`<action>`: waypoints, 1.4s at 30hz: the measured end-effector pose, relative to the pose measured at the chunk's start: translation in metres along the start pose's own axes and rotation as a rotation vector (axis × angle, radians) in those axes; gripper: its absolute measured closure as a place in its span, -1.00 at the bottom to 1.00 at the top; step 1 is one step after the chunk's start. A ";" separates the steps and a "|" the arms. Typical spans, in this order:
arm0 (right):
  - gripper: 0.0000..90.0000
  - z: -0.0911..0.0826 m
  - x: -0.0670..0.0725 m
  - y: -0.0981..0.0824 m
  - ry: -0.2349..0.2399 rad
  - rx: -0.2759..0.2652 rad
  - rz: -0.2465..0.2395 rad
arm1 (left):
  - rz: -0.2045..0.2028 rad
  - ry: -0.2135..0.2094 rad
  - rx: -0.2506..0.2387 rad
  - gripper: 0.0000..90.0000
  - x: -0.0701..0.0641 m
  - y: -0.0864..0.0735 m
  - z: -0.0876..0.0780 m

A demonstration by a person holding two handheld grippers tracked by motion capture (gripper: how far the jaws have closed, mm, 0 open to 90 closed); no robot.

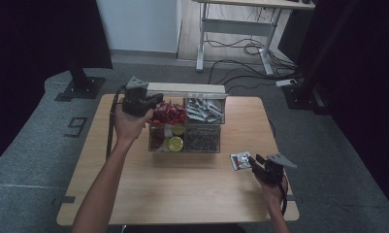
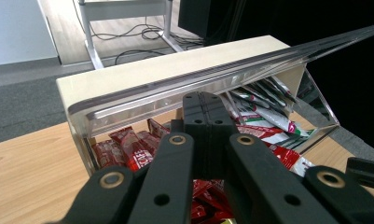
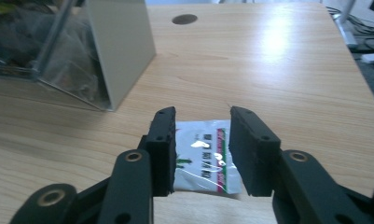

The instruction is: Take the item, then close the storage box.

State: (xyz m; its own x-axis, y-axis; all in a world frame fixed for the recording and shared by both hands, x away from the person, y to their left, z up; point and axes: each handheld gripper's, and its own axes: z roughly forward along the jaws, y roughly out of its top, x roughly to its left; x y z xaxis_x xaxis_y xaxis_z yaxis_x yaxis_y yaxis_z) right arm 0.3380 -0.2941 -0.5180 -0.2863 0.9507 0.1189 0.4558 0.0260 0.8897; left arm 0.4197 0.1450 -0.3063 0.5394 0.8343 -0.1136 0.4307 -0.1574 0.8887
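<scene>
From above, the left gripper point(image 1: 151, 103) sits at the clear organizer point(image 1: 185, 145); the white packet point(image 1: 240, 160) lies on the table. Its own view — jaws pressed together, empty, over red sachets point(image 2: 128, 149). The right gripper point(image 3: 201, 154) straddles the packet, jaws parted — best lifted away cleanly.

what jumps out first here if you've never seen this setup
A clear box with compartments sits mid-table, its red packets brightest, at the back left. The left gripper, shut, is over those packets at the box's back rim. Near the table's right edge a small white packet lies flat between the right gripper's open fingers.
</scene>
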 end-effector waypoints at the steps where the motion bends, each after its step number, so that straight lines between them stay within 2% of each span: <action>1: 0.32 0.000 0.000 0.000 0.008 -0.002 0.001 | 0.000 -0.001 0.000 1.00 0.000 0.000 0.000; 14: 0.26 -0.002 0.003 0.000 0.072 -0.007 0.017 | -0.005 -0.005 -0.003 1.00 0.000 -0.004 -0.002; 23: 0.27 -0.003 0.007 -0.001 0.084 0.002 0.007 | -0.002 -0.015 -0.004 1.00 -0.001 -0.005 -0.004; 42: 0.29 -0.003 0.006 -0.005 0.085 0.013 0.016 | -0.008 -0.024 0.000 1.00 -0.003 -0.015 -0.010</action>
State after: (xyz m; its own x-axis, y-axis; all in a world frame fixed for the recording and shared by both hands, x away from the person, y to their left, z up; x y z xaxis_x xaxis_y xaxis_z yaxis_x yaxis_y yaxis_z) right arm 0.3318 -0.2891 -0.5206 -0.3491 0.9214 0.1709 0.4714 0.0151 0.8818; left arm 0.4041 0.1506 -0.3148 0.5532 0.8225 -0.1320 0.4356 -0.1505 0.8875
